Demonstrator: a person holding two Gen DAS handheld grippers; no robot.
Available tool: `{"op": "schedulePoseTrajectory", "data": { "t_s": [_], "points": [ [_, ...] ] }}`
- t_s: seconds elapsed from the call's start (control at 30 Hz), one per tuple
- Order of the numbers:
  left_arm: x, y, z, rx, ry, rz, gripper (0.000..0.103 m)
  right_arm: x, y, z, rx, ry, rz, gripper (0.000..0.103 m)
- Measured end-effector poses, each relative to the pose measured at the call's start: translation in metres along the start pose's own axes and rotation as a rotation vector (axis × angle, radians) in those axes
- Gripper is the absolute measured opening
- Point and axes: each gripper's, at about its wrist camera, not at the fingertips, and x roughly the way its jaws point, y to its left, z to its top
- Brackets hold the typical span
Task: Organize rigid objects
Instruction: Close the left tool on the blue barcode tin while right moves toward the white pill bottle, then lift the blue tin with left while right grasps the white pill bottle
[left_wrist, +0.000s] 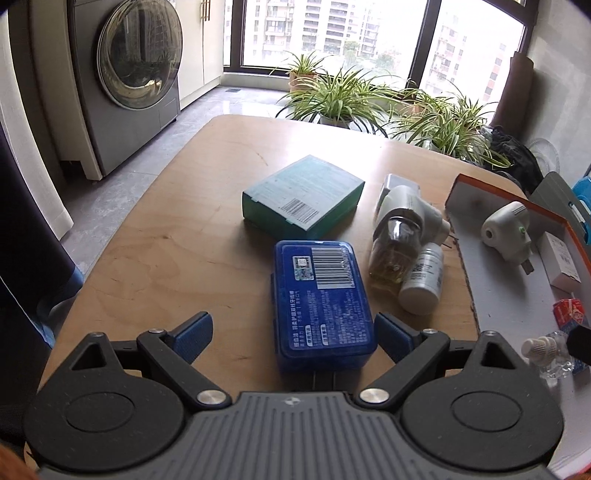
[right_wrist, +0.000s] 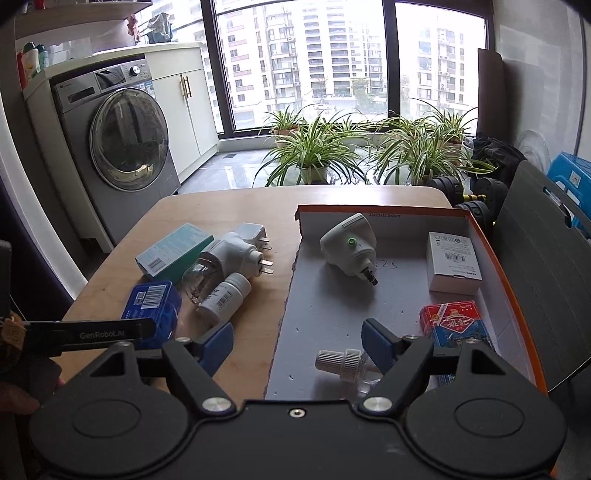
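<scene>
On the wooden table (left_wrist: 155, 266) a blue plastic box (left_wrist: 321, 299) lies between the fingers of my left gripper (left_wrist: 293, 334), which is open; neither pad presses on it. Beyond the box are a teal carton (left_wrist: 303, 201), a white plug-in unit with a glass bottle (left_wrist: 397, 236) and a small white bottle (left_wrist: 423, 282). My right gripper (right_wrist: 299, 345) hangs open over the left edge of the orange-rimmed tray (right_wrist: 321, 314). A clear bottle with a white ribbed cap (right_wrist: 340, 363) lies in the tray beside its right finger, untouched. The tray also holds a white plug (right_wrist: 349, 245), a white carton (right_wrist: 454, 262) and a red card pack (right_wrist: 454, 325).
A washing machine (right_wrist: 125, 140) stands left of the table and potted plants (right_wrist: 314, 151) line the window behind it. A grey chair back (right_wrist: 535, 266), a blue stool (right_wrist: 572, 173) and dumbbells (right_wrist: 476, 192) are at the right.
</scene>
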Motion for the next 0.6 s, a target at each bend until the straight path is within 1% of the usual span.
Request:
{"op": "schedulePoseTrajectory", "data": {
  "t_s": [0.17,0.23,0.3,0.37,0.43,0.6],
  "points": [
    [0.012,-0.003,0.006,0.000,-0.002,-0.009,0.096,0.009,0.000,0.000,0.000,0.013,0.004,0.090],
    [0.017,-0.002,0.007,0.003,0.005,-0.014,0.089,0.013,0.001,0.001,-0.002,0.018,0.008,0.090],
    [0.021,-0.001,0.006,0.008,0.018,-0.031,0.070,0.018,0.003,0.004,-0.005,0.025,0.014,0.090],
    [0.020,-0.003,0.004,0.042,0.001,-0.018,0.062,0.024,0.006,0.006,-0.002,0.032,0.031,0.090],
    [0.017,0.003,0.003,0.037,-0.002,-0.038,0.062,0.031,0.010,0.009,-0.002,0.039,0.052,0.090],
    [0.003,0.019,0.004,0.018,-0.018,-0.045,0.062,0.059,0.029,0.016,-0.053,0.076,0.126,0.090]
  ]
}}
